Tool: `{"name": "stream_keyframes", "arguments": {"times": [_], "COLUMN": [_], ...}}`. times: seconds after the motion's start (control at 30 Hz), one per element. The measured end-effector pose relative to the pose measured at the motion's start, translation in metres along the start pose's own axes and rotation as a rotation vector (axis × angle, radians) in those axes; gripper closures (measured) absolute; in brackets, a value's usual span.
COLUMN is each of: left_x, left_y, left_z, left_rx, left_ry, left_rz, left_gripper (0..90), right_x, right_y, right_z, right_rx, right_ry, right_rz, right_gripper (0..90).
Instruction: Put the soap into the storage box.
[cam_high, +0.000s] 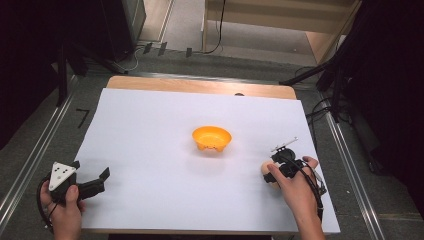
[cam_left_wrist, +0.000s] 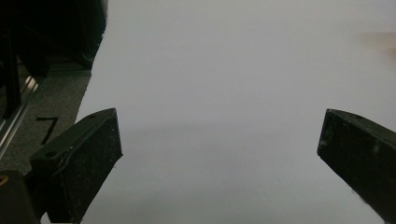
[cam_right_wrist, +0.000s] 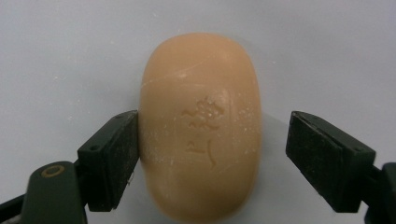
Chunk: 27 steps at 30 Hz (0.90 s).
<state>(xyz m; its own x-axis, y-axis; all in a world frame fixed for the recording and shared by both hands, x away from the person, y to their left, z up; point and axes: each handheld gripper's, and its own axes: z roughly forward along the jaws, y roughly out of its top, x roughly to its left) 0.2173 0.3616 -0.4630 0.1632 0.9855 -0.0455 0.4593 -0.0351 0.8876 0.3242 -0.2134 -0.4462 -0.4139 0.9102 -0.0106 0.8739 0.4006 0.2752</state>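
Step in hand looks like picking up the soap (cam_right_wrist: 200, 126). To do it well: centre the bar between the jaws, close evenly across its short width, squeeze gently since soap is slick.

Soap lies flat on the white sheet (cam_high: 150, 150), right of the orange bowl (cam_high: 212, 138) and nearer the person. Right gripper (cam_right_wrist: 212, 140) straddles it, spread; one jaw touches the bar's side, the other stands apart.

Left gripper (cam_high: 95, 182) released, holding nothing, well left of the bowl.
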Motion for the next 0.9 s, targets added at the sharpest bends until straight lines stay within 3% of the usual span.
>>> {"name": "stream_keyframes", "arguments": {"times": [0.13, 0.33, 0.6, 0.9], "left_x": [0.0003, 0.0006, 0.0009, 0.0013], "left_y": [0.0002, 0.0003, 0.0003, 0.0006], "left_z": [0.0001, 0.0002, 0.0004, 0.0011], "left_rx": [0.004, 0.008, 0.007, 0.014], "left_ry": [-0.003, -0.004, -0.007, -0.008], "left_rz": [-0.001, -0.003, -0.005, -0.008], "left_gripper": [0.1, 0.1, 0.1, 0.1], "right_x": [-0.0001, -0.0002, -0.0045, -0.0059], "right_y": [0.0002, 0.001, 0.002, 0.0037], "right_z": [0.0031, 0.0042, 0.0065, 0.008], "right_rx": [0.016, 0.008, 0.023, 0.034], "right_ry": [0.043, 0.039, 0.07, 0.08], "right_rz": [-0.003, -0.031, -0.005, -0.026], "right_gripper": [32.1, 32.7, 32.9, 32.5]}}
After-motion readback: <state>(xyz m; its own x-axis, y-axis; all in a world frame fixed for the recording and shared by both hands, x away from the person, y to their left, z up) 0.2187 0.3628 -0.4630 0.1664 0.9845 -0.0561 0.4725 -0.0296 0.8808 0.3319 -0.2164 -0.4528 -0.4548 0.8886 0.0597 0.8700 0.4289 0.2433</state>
